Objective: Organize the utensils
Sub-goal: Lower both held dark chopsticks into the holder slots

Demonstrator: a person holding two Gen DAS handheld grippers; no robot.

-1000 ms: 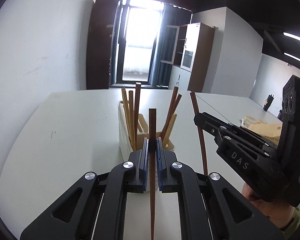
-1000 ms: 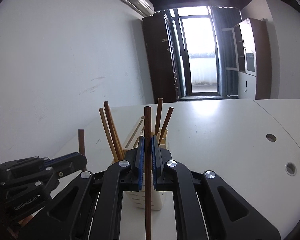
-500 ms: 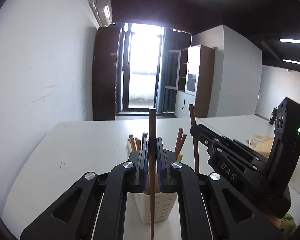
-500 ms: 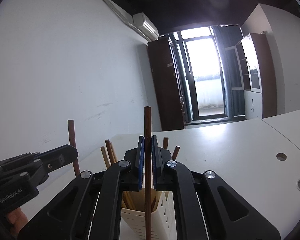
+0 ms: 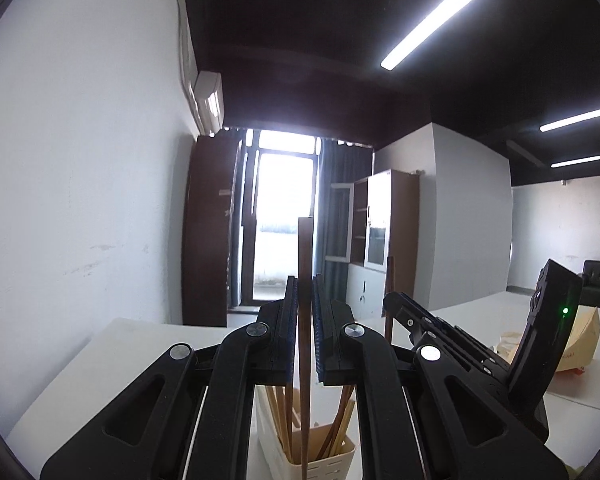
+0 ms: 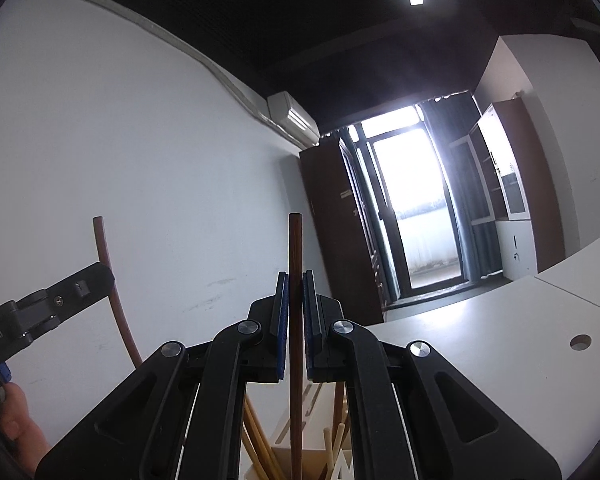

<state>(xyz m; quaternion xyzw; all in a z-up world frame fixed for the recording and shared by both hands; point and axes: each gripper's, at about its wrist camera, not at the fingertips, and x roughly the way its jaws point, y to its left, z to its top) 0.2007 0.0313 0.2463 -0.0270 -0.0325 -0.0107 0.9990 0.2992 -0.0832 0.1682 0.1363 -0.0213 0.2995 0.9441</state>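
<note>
**Two chopsticks held upright over the utensil holder**

A person holds a gripper in each hand above a white table (image 5: 112,344). The left gripper (image 5: 305,280) has its jaws clamped on a dark brown chopstick (image 5: 305,264) standing upright, its lower end reaching down to the mouth of a cream perforated holder (image 5: 332,464) on the table. The right gripper (image 6: 295,276) is likewise closed tight on a second dark chopstick (image 6: 295,248), also upright, above the same holder. Several lighter and darker chopsticks (image 5: 280,412) already lean inside it.

Both grippers sit close side by side, so I judge a collision between them likely if either drifts sideways. The holder is crowded and looks light; a chopstick pushed down against the leaning ones could jam, or tip the holder over. If released too high or off line, a stick could bounce off the rim and roll across the table.
</note>
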